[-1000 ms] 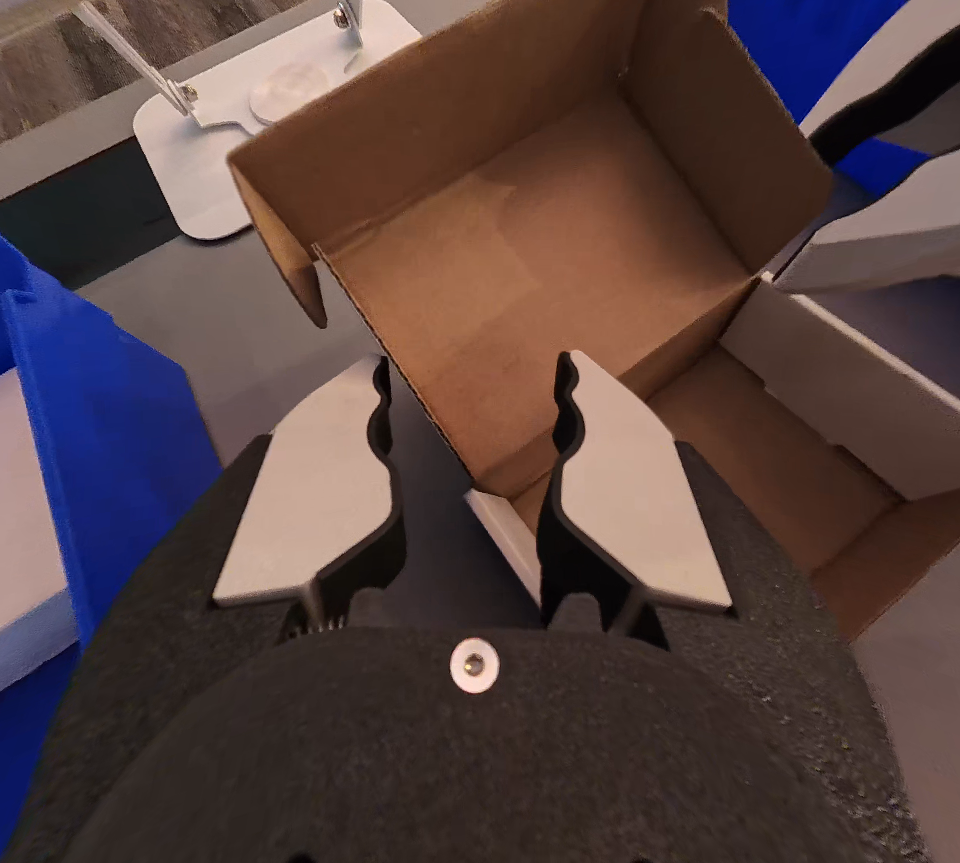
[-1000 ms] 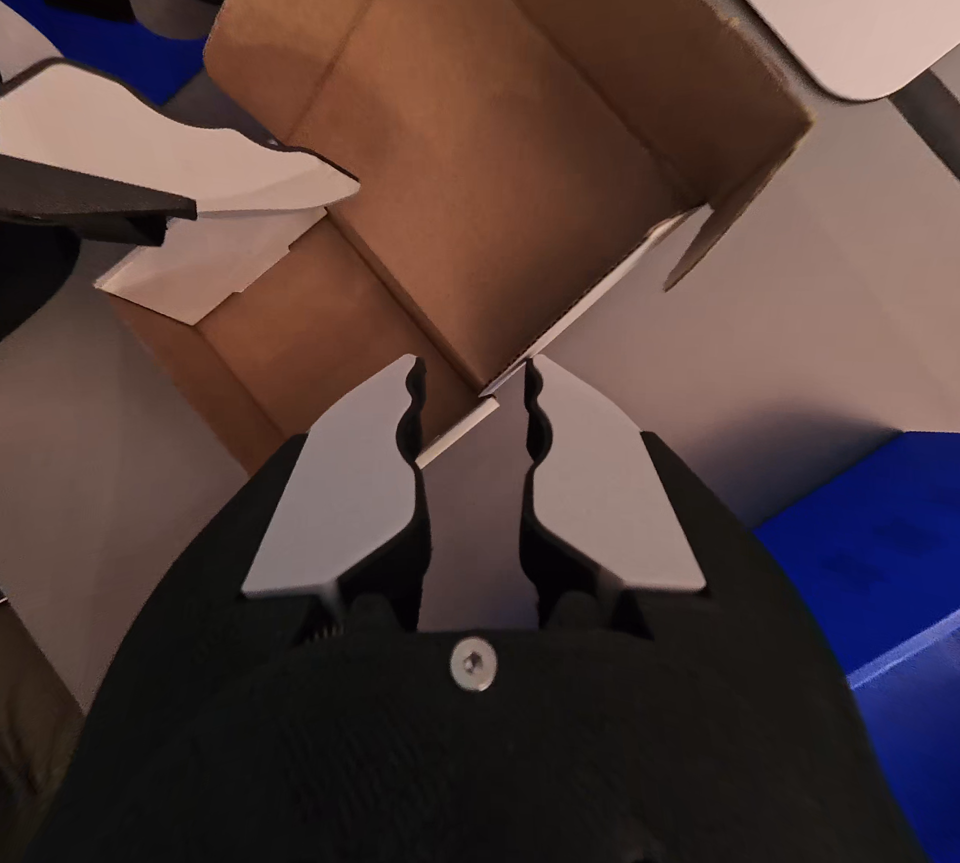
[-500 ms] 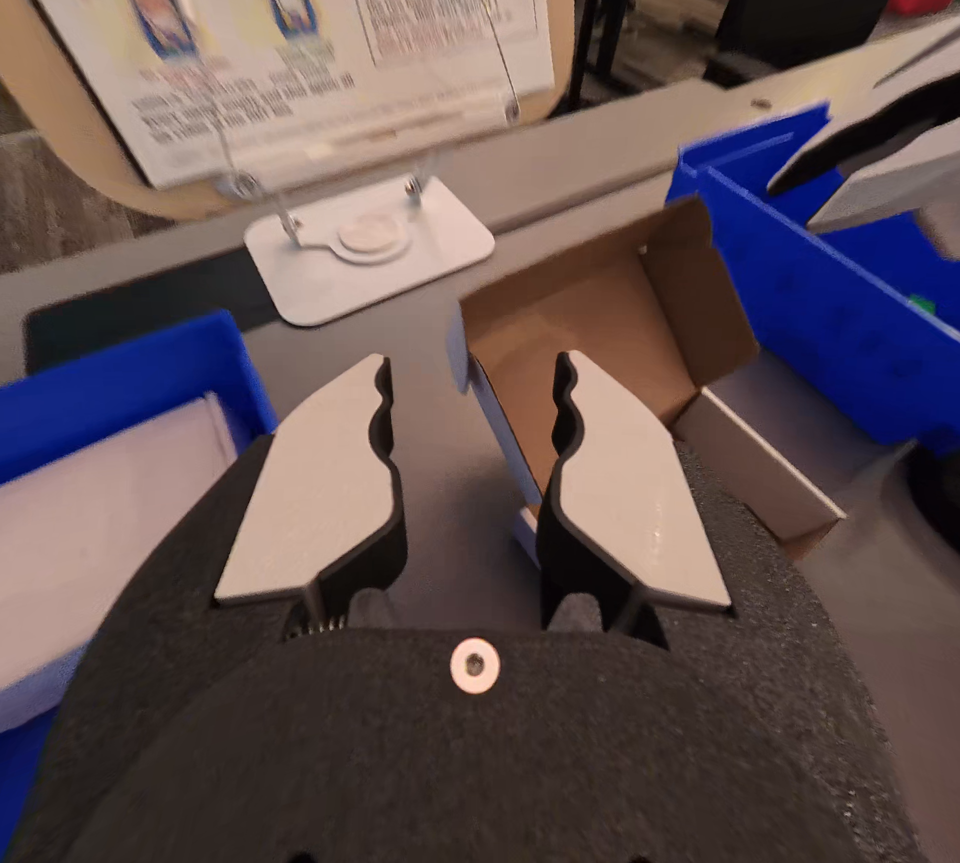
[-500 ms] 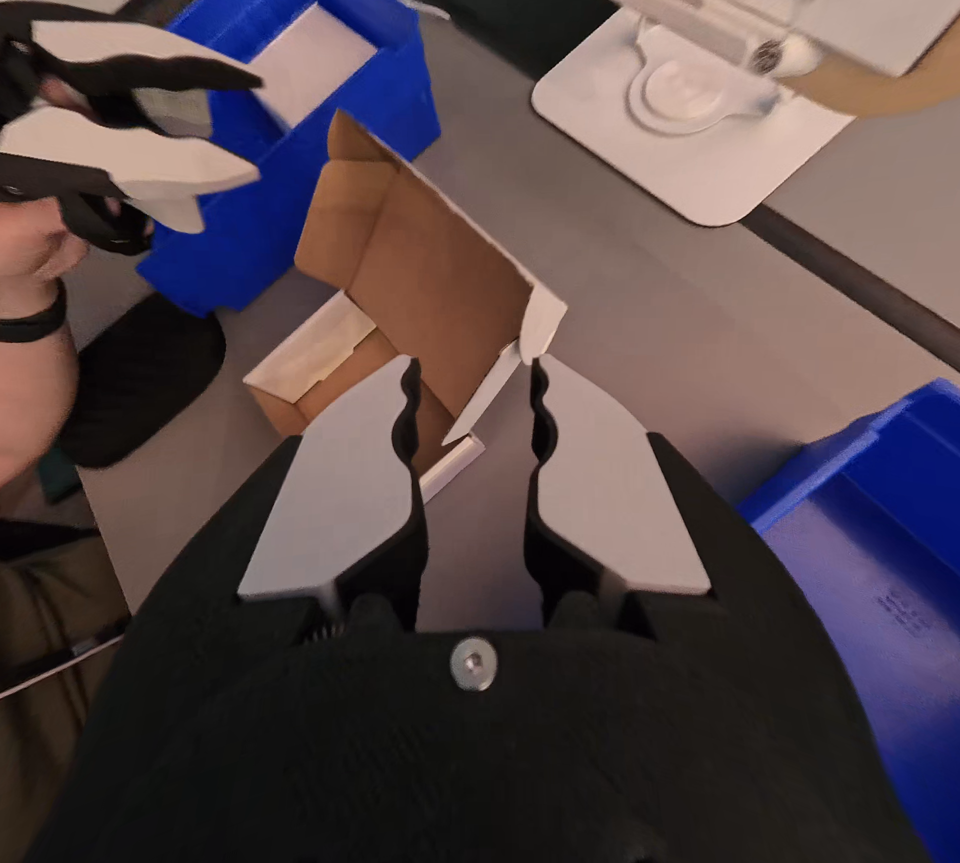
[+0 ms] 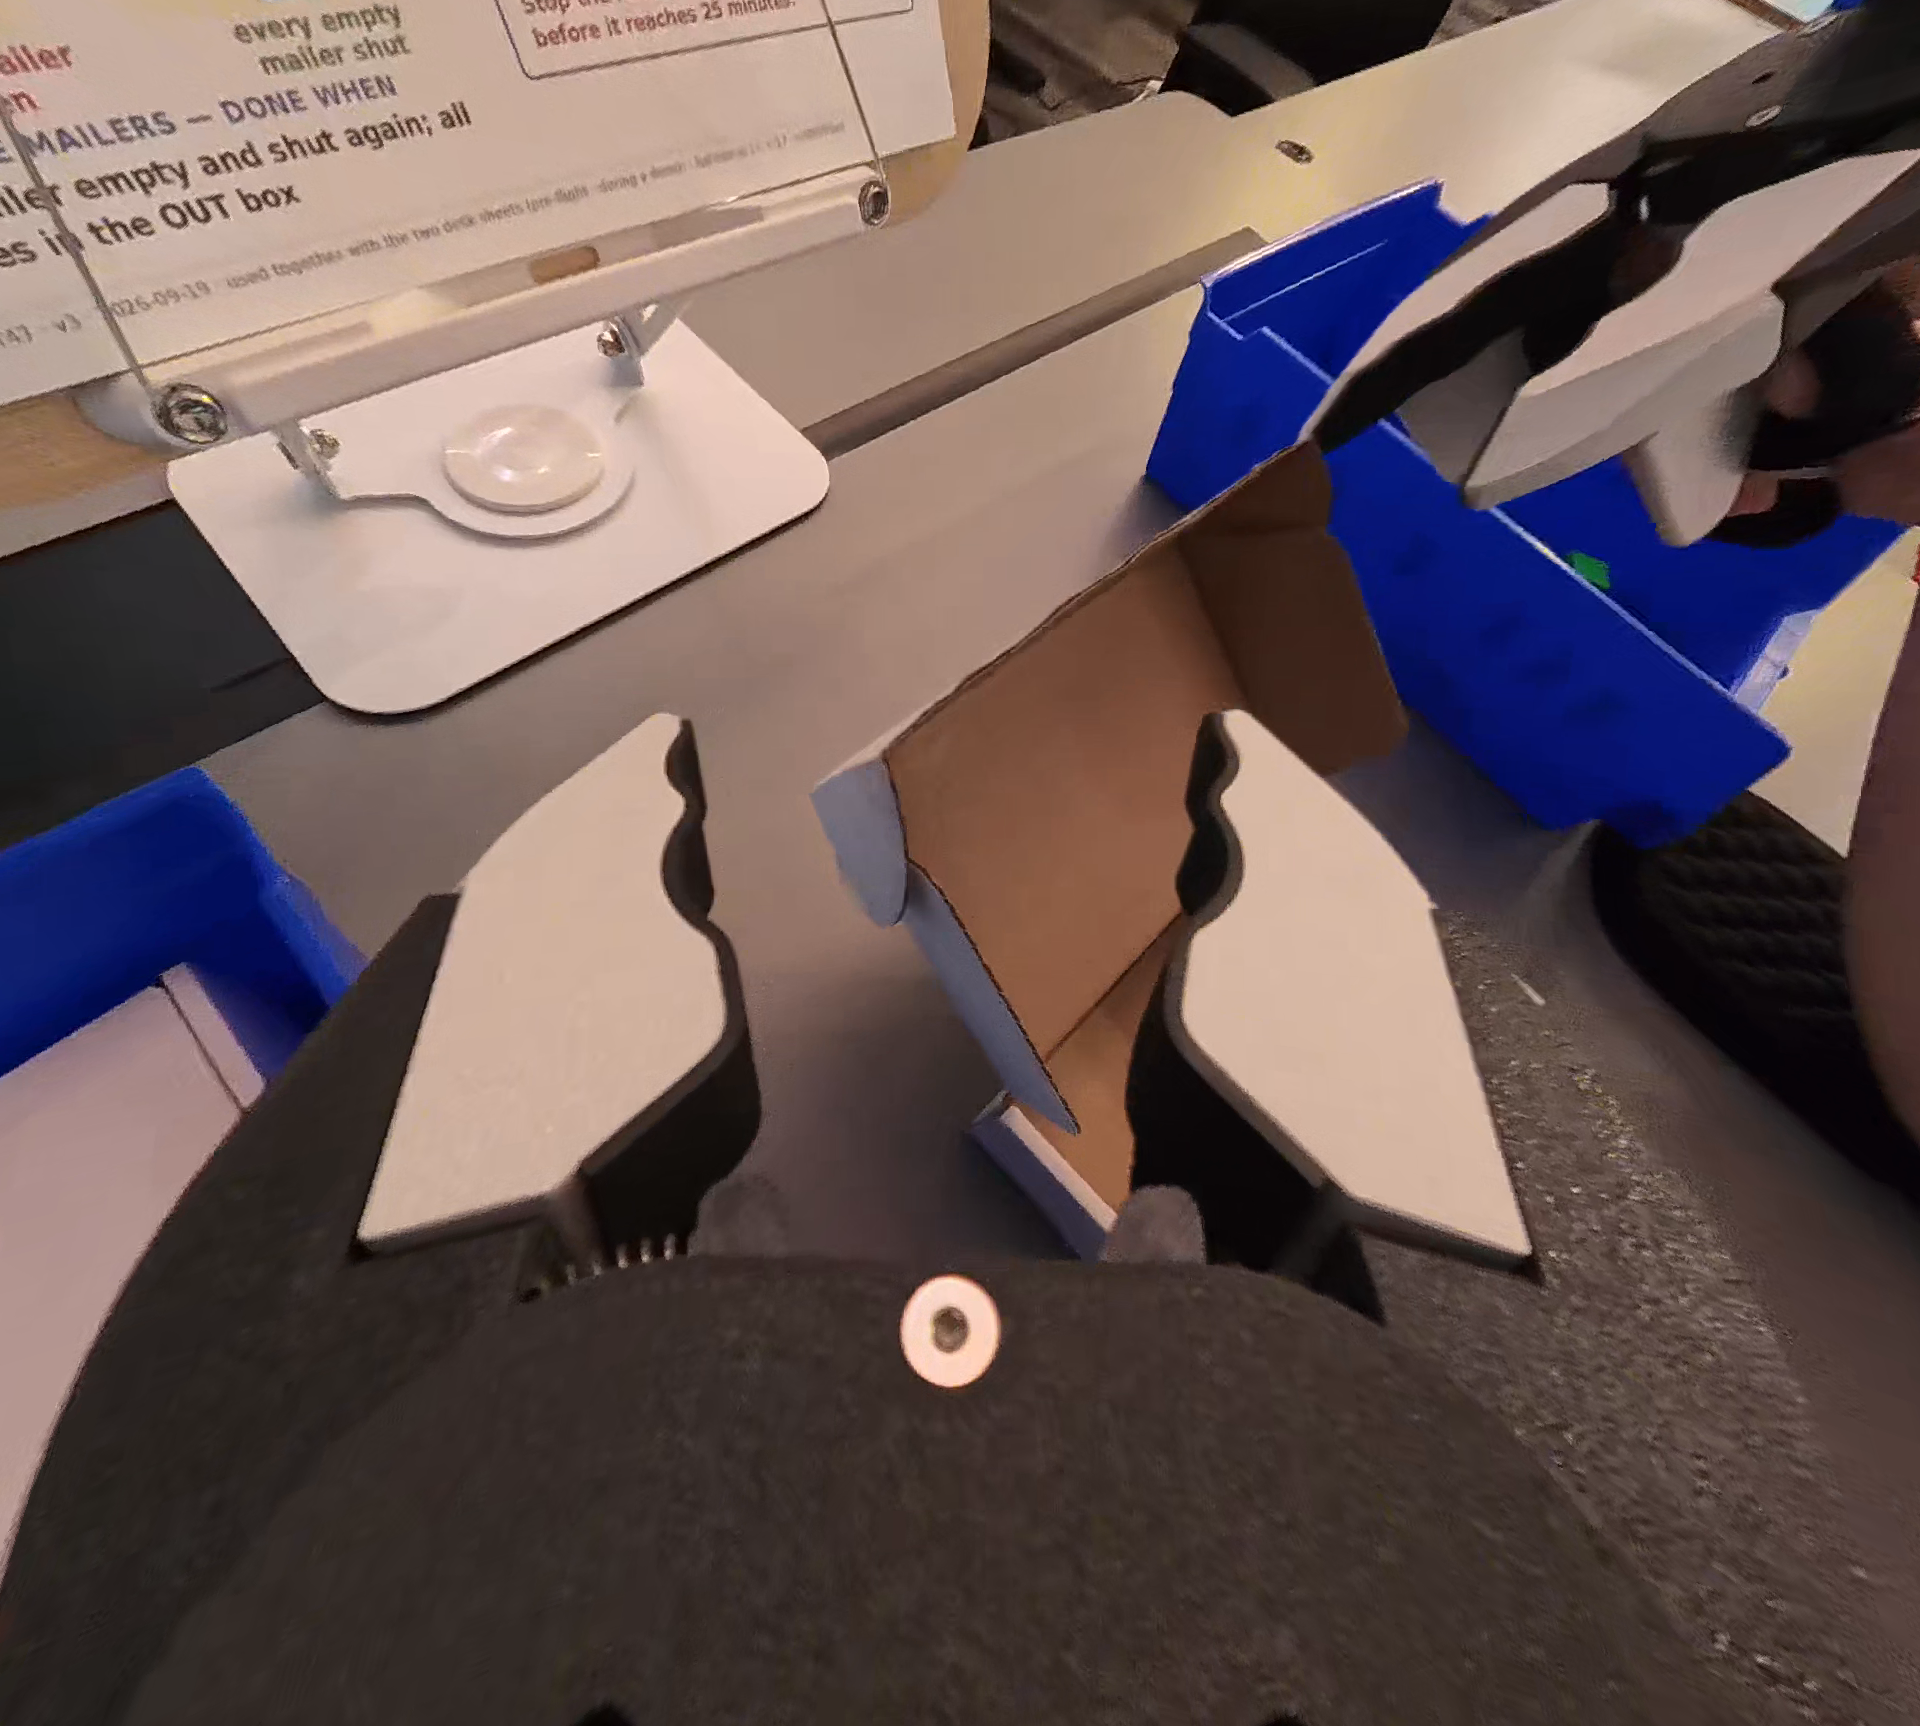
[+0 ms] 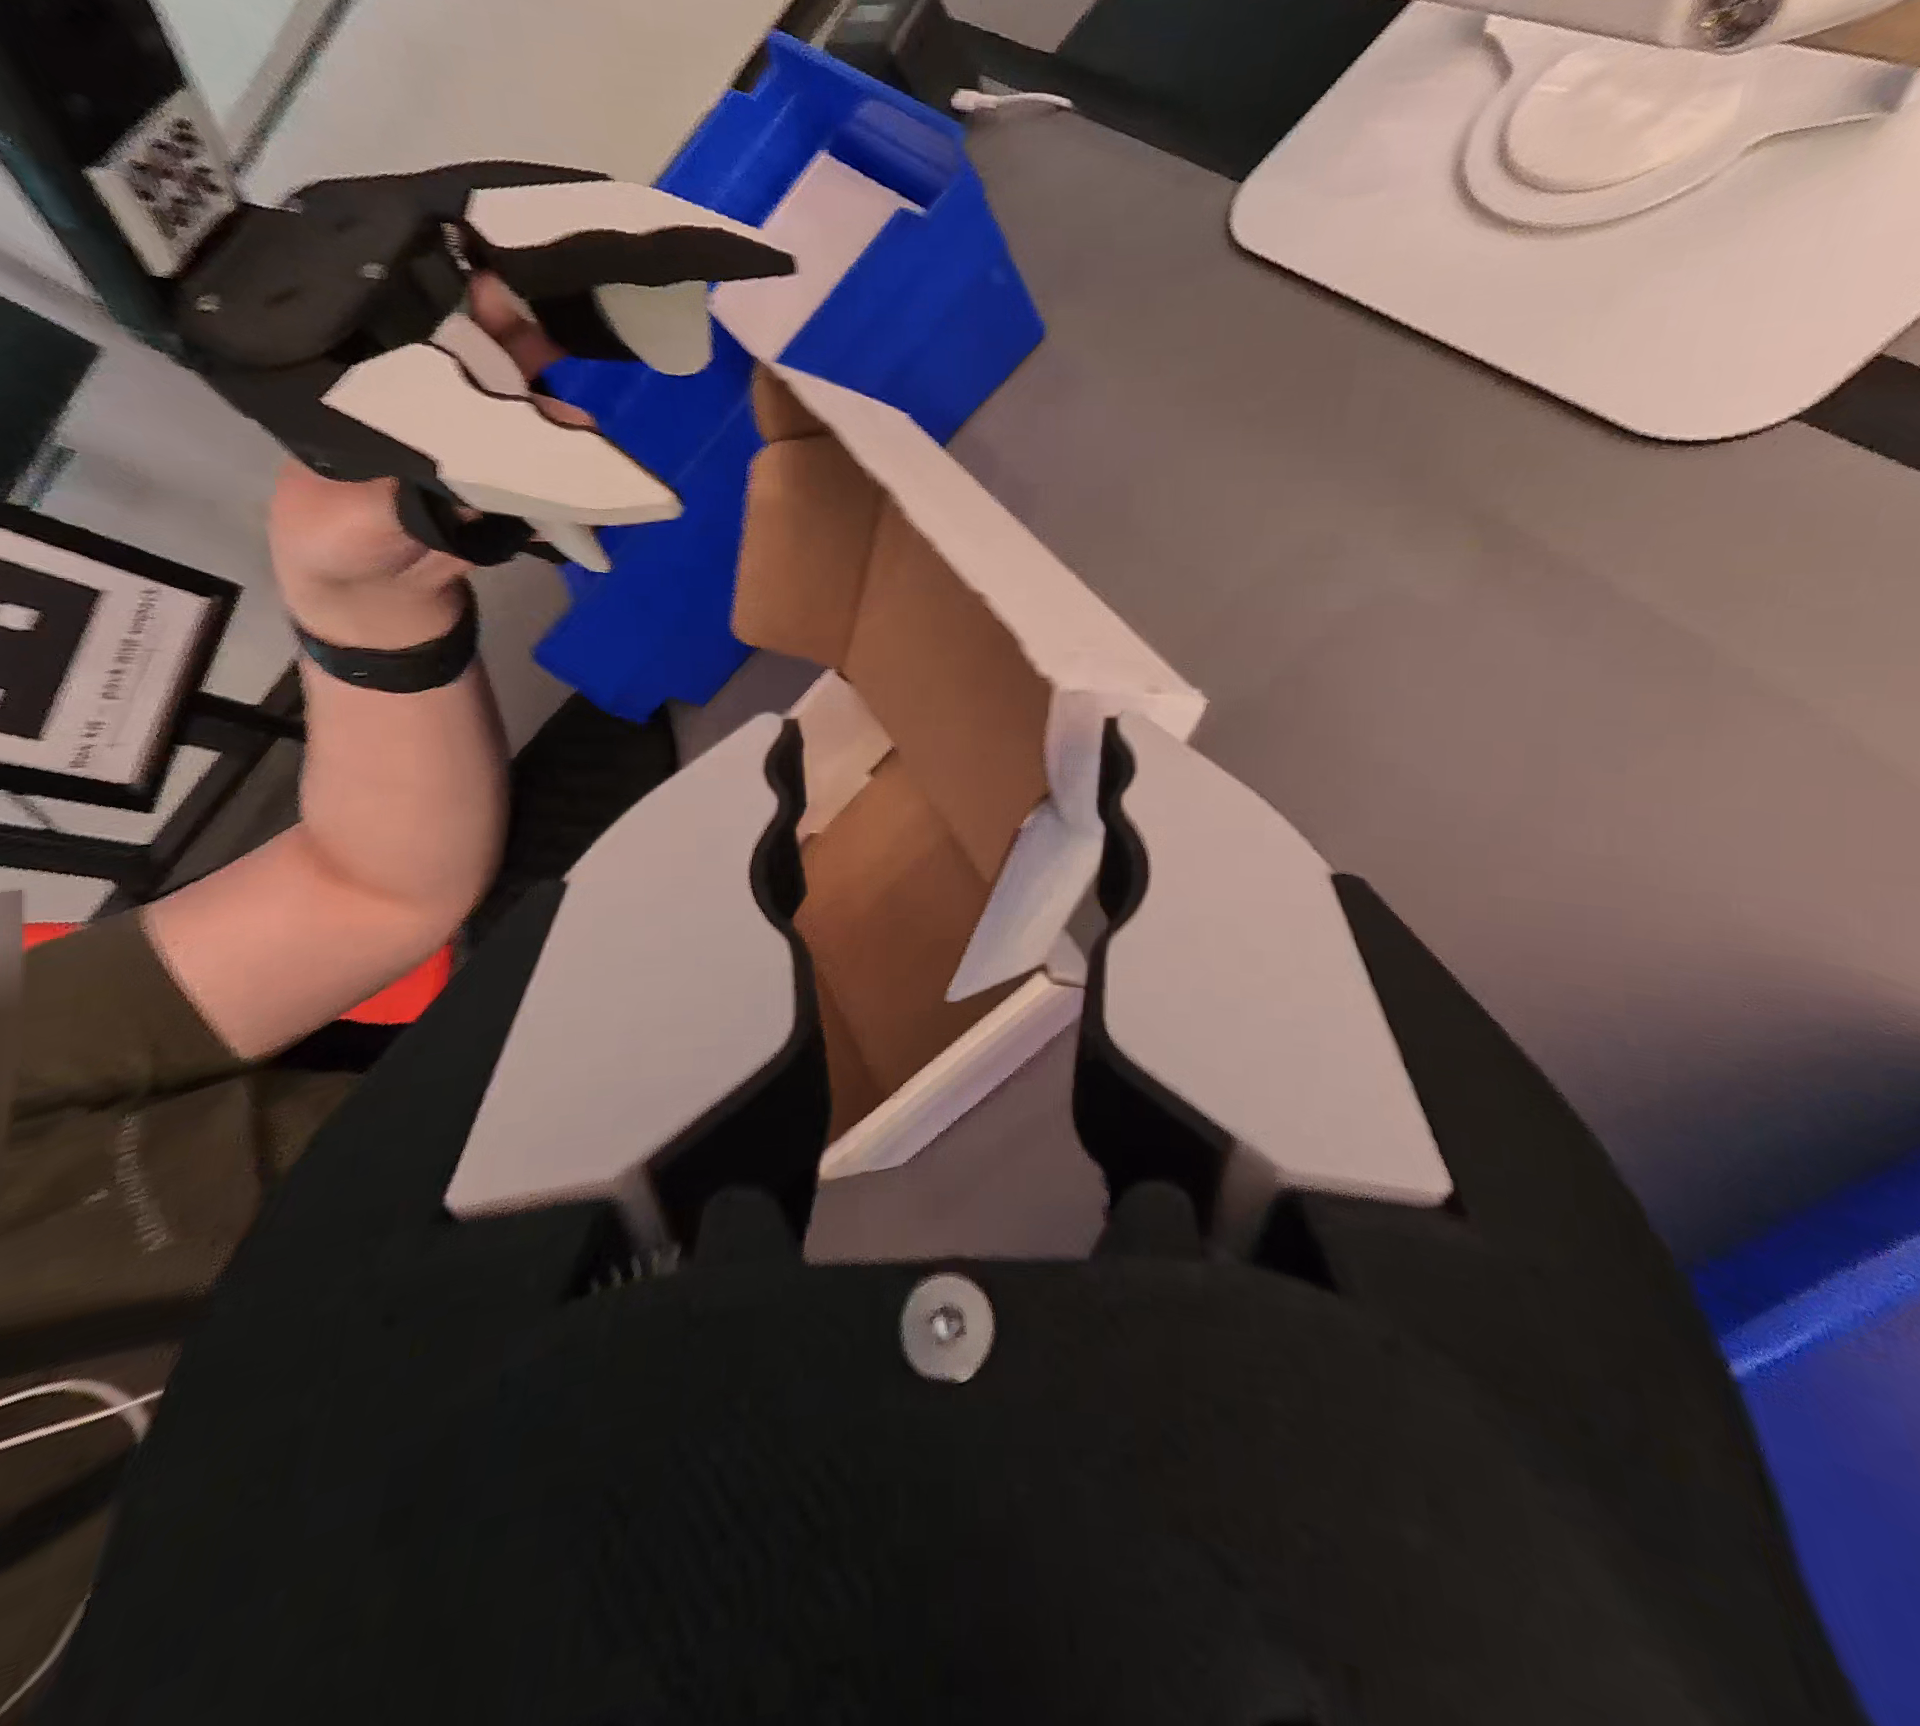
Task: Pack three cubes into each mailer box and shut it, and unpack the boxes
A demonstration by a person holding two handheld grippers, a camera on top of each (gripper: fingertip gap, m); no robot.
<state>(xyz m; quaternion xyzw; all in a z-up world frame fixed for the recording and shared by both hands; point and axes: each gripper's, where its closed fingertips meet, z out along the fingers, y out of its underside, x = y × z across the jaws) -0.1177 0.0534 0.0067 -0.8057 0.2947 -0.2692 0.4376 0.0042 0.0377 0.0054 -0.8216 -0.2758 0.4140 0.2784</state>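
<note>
An open mailer box [image 5: 1049, 824], white outside and brown inside, lies on the grey table with its lid raised. I see no cubes in the part of its inside that shows. My left gripper [image 5: 945, 741] is open and empty, held above and in front of the box. My right gripper [image 6: 948, 741] is open and empty too, above the box's near end [image 6: 935, 897]. Each gripper shows in the other's view, the right [image 5: 1423, 440] over the right blue bin and the left [image 6: 727, 383] over the left blue bin. A green cube [image 5: 1587, 570] lies in the right bin.
A blue bin [image 5: 1507, 637] stands right of the box, and another [image 5: 135, 876] holding a white mailer [image 5: 94, 1136] stands left. A white sign stand [image 5: 499, 513] is behind the box. A person's forearm [image 6: 364, 824] holds the left gripper.
Both grippers have drawn back and up from close over the box's inside. Both stayed open. The right gripper's jaws stand slightly wider.
</note>
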